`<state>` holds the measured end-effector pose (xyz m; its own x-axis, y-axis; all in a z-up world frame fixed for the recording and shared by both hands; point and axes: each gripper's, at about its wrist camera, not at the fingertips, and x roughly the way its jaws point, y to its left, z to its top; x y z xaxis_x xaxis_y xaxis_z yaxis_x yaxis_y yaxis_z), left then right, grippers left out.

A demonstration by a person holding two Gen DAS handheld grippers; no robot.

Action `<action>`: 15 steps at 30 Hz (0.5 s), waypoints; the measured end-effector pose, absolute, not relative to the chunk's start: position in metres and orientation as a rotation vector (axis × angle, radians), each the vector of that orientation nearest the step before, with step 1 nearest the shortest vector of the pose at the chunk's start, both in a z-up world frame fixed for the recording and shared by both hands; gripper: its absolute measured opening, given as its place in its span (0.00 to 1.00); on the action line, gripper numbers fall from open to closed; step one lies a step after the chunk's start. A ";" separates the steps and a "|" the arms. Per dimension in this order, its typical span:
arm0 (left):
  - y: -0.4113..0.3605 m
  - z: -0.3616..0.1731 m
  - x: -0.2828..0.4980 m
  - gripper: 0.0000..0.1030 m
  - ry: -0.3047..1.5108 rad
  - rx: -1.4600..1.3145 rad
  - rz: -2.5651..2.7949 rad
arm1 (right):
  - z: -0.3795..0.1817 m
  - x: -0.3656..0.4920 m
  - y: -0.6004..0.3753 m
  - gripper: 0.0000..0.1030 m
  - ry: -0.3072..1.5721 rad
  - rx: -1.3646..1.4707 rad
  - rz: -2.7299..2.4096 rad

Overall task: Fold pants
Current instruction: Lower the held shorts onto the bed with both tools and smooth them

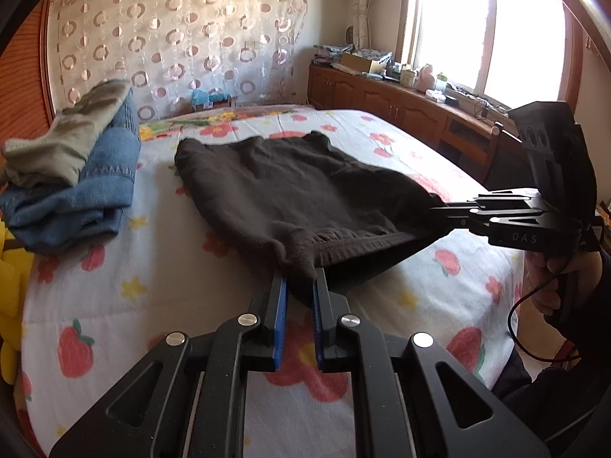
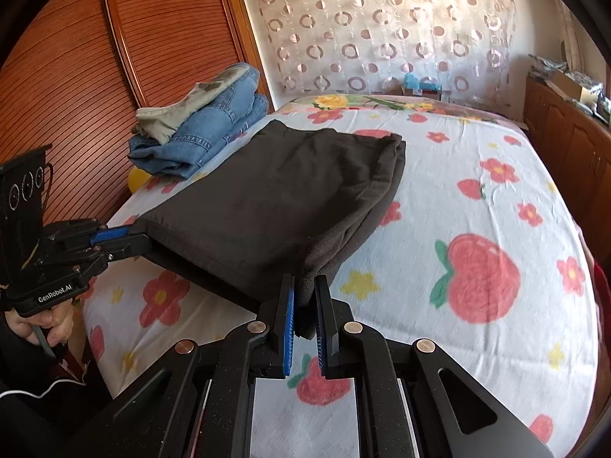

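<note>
One dark pants (image 1: 290, 191) held by two grippers, jaws clenched on its near edge; seemingly two folded garments (image 2: 198, 133) beside.

The folded cotton pants (image 1: 282, 187) are plain dark brown. The quilted bed cover (image 2: 477, 198) is white, printed with red strawberries, pink-red flowers and small yellow stars. The stacked denim jeans (image 2: 202, 133) are washed blue with tan stitching; the crumpled garment on top of them (image 1: 65, 141) is pale olive green. The left tool (image 1: 299, 286) and the right tool (image 2: 305, 305) are both matte black with bright blue finger pads. The sheer curtain (image 1: 183, 34) is cream with brown and white rings. The slatted wardrobe doors (image 2: 95, 57) are reddish-brown.
</note>
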<state>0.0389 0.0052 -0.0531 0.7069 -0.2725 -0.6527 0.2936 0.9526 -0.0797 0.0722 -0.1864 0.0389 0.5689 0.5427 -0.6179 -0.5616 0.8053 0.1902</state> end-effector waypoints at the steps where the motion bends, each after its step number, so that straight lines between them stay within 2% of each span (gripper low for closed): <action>1: 0.005 -0.057 0.039 0.12 0.726 0.030 -0.315 | 0.037 0.073 -0.187 0.09 0.721 -0.026 0.649; 8: 0.005 -0.069 0.035 0.12 0.753 0.020 -0.322 | 0.024 0.084 -0.186 0.09 0.753 -0.018 0.644; 15: 0.002 -0.054 0.020 0.12 0.723 0.023 -0.353 | 0.027 0.080 -0.189 0.09 0.743 0.002 0.656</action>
<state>0.0200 0.0022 -0.0538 0.6932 -0.3086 -0.6513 0.3243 0.9406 -0.1005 0.0805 -0.1894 0.0271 0.5474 0.5544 -0.6269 -0.5532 0.8018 0.2261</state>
